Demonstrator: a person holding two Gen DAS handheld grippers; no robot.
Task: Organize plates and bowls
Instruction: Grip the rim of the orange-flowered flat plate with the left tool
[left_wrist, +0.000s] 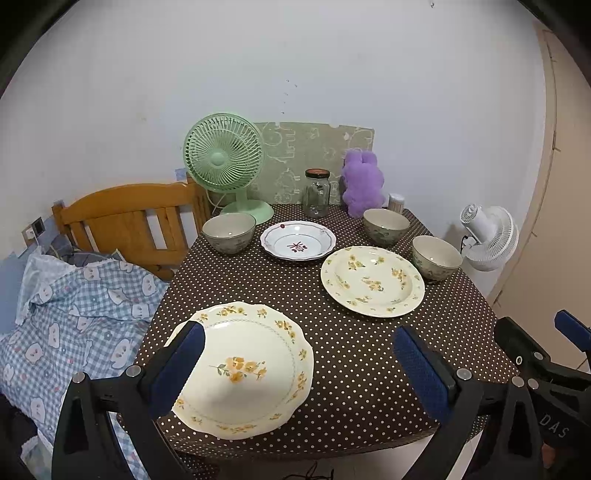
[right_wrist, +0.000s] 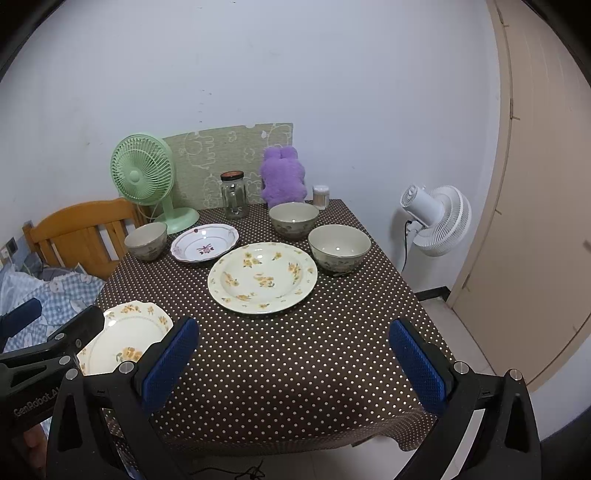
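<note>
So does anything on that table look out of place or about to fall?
Nothing is spilled or broken. The one thing that stands out is the scalloped plate at the table's near left corner: it sits close to the edge, apart from the other dishes. The purple plush at the back is an odd companion for crockery. Both grippers, left and right, are open.

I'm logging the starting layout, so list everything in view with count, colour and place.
Plates: 3; two cream with yellow flowers, near-left and centre-right; one white, pink-rimmed, back centre.
Bowls: 3, grey-green; back left, back right, right edge.
Tablecloth: 1, brown, white dots.
Glass jar: 1, clear, back.
Plush toy: 1, purple, back.
Desk fan: 1, green, back left.
Floor fan: 1, white, right of the table.
Left gripper: open.
Right gripper: open.
</note>
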